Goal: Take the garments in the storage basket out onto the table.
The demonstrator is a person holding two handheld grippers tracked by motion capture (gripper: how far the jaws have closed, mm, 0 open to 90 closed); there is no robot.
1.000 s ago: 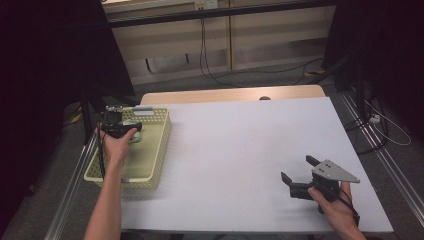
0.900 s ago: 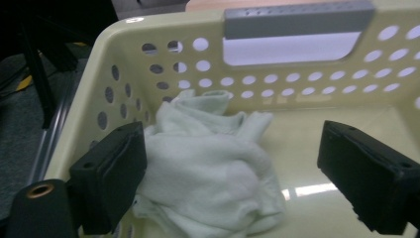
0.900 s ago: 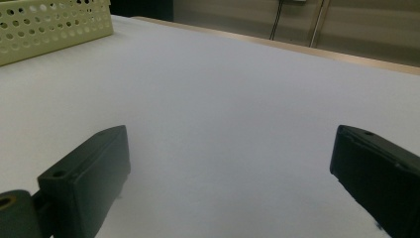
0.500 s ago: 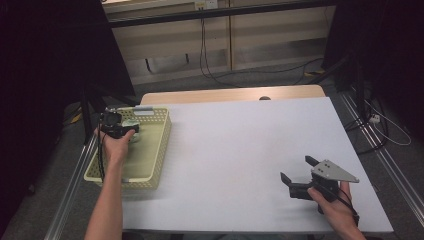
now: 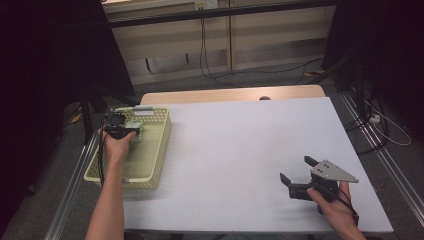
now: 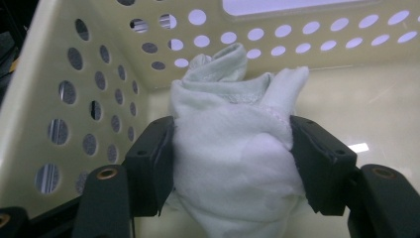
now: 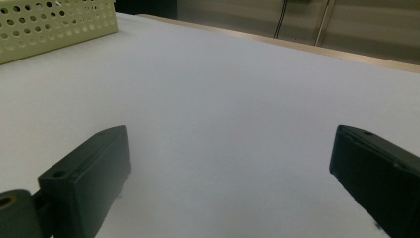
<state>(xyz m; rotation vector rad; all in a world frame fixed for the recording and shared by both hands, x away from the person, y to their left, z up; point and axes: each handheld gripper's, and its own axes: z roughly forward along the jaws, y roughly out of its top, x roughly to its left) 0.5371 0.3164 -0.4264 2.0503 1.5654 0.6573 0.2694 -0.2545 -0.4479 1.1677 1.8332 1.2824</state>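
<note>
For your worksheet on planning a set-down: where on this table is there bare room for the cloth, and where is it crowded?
Bare: the white table between the basket and the right gripper, and the basket's near half. Crowded: the basket's far left corner, where the left gripper, jaws just closing, clamps the cloth.

No readable text, labels, brands or nos. anywhere. Perforated basket (image 5: 161, 150) at left: plain, no markings. White tabletop (image 5: 240, 150): blank. Grey plate on the near-right gripper (image 5: 296, 184): bare, no print. Far cabinets too dim/small to tell.
</note>
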